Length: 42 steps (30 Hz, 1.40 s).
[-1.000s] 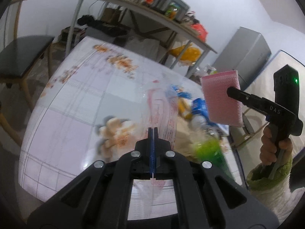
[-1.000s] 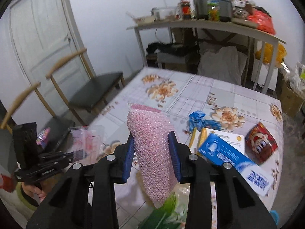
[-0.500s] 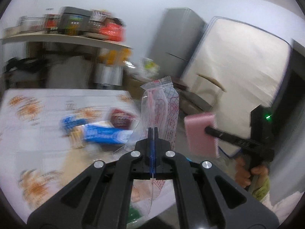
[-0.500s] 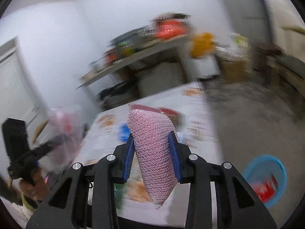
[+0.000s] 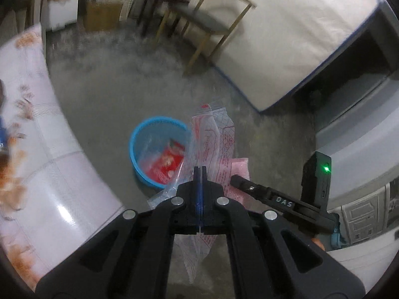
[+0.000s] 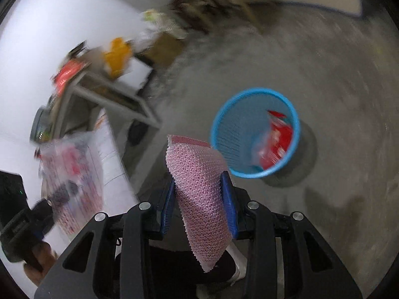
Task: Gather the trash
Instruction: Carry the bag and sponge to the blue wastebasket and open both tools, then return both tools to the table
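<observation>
- Left wrist view: the left gripper (image 5: 200, 172) has its jaws pressed fully together on a clear plastic wrapper with red print (image 5: 216, 139), which stands up above the fingertips and also hangs below them.
- Beyond the wrapper, on the grey concrete floor (image 5: 119, 84), stands a blue mesh wastebasket (image 5: 139, 134) holding a red snack packet (image 5: 166, 162) and some clear plastic.
- The wrapper's left edge overlaps the basket's right rim in this view; it is above the floor, not inside the basket.
- To the right, the right gripper (image 5: 237, 180) comes in with a pink bubble-wrap pouch (image 5: 241, 166) showing behind the wrapper.
- A flower-patterned tablecloth (image 5: 37, 149) fills the left edge; a wooden chair (image 5: 212, 22) and a pale mattress (image 5: 286, 37) stand behind.
- Right wrist view: the right gripper (image 6: 199, 199) has its jaws partly apart, clamped on the pink bubble-wrap pouch (image 6: 199, 179), which sticks out above and below the blue pads.
- The blue wastebasket (image 6: 239, 134) sits on the floor just up and right of the pouch, the red packet (image 6: 279, 139) inside.
- At left, blurred, the left gripper (image 6: 52, 204) holds up the clear wrapper (image 6: 72, 174).
</observation>
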Each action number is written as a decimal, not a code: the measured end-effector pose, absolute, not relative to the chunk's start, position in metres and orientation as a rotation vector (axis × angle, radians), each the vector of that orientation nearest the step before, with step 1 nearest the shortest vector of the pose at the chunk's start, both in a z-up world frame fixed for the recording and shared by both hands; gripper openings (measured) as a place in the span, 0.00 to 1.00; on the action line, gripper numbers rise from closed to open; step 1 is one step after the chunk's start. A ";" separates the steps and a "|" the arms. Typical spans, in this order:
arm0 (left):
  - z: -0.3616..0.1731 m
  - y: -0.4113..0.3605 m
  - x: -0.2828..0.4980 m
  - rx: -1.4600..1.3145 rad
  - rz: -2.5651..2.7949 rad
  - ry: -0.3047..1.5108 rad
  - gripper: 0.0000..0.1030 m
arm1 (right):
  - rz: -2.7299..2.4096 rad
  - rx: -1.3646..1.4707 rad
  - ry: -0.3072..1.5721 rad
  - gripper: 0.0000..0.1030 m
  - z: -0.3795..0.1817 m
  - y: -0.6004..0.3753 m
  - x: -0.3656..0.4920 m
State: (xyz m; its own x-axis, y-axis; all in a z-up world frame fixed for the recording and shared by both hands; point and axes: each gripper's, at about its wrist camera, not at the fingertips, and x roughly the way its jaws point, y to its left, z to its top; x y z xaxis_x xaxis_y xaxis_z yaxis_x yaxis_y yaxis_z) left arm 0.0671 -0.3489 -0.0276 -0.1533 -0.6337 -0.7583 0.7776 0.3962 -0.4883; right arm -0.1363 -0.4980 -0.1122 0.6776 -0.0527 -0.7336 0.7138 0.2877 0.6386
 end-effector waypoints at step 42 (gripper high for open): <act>0.022 -0.183 0.073 0.137 -1.077 0.993 0.68 | -0.403 1.102 0.667 0.72 -0.092 -0.457 -0.092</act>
State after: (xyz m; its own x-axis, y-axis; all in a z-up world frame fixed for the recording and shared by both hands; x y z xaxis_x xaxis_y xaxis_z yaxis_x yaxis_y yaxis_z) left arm 0.0728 -0.1827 0.0224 0.1072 -0.6718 -0.7329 0.7854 0.5092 -0.3520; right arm -0.0921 -0.4575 -0.0924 0.7399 0.0239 -0.6723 0.6061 0.4097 0.6817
